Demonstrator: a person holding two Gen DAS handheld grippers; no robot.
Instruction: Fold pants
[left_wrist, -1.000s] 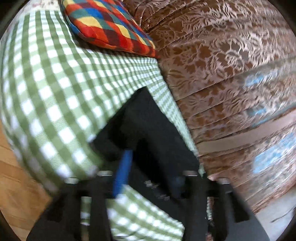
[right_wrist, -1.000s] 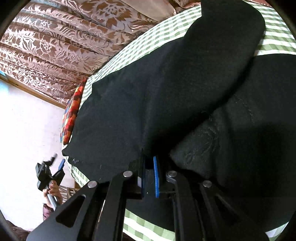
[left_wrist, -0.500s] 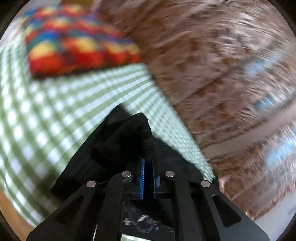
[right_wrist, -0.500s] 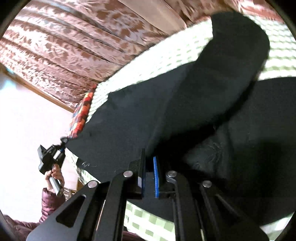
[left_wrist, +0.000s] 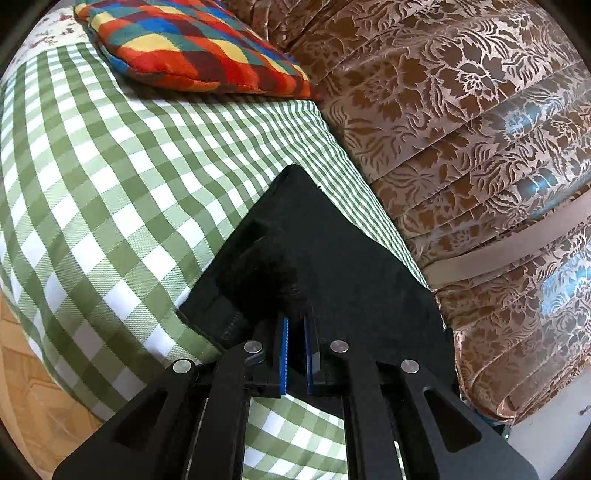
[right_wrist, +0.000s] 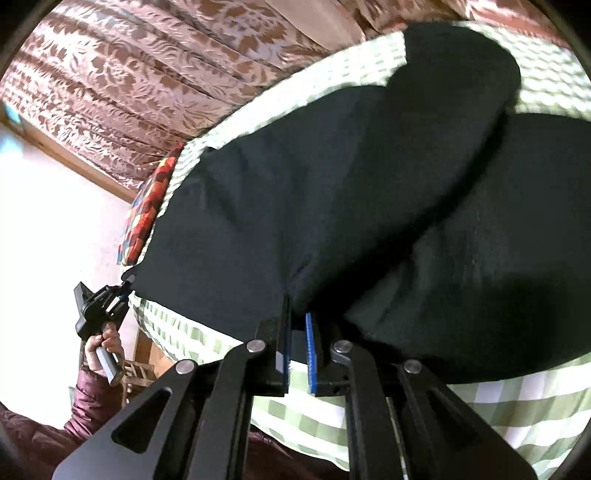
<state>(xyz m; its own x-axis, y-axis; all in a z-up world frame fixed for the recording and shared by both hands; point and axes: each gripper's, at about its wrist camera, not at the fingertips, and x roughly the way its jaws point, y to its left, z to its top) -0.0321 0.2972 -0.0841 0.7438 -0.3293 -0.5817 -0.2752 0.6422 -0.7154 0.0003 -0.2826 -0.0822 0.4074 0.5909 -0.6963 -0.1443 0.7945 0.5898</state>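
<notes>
Fabric fills the nearest part of both wrist views. In the left wrist view the left claw (left_wrist: 294, 319) is closed narrow on a bunched edge of the black pants (left_wrist: 332, 258), the cloth gathered between its 2 blue pads; its jaws have just been closing onto that fold. Beyond the claw, a pointed corner of the pants lies flat on the green-and-white checked bed cover (left_wrist: 110, 166), near the cover's edge. Farther off, a multicoloured plaid cushion (left_wrist: 192, 40) rests on the cover at its far end. A brown floral curtain (left_wrist: 461, 110) hangs along the right side, just beside the bed, and a strip of wooden floor (left_wrist: 26, 369) shows at lower left.

In the right wrist view the right claw (right_wrist: 297, 317) is likewise pinched narrow on a black fold of the pants (right_wrist: 295, 192), which spread wide across the checked bed cover (right_wrist: 517, 406). One leg lies doubled over the other toward the upper right. At the far left corner of the pants, the left claw (right_wrist: 123, 290) grips the fabric's tip, held by a hand (right_wrist: 105, 341) with a dark red sleeve (right_wrist: 92, 395) below it. Behind stand the cushion (right_wrist: 147, 214) and the curtain (right_wrist: 147, 74).
</notes>
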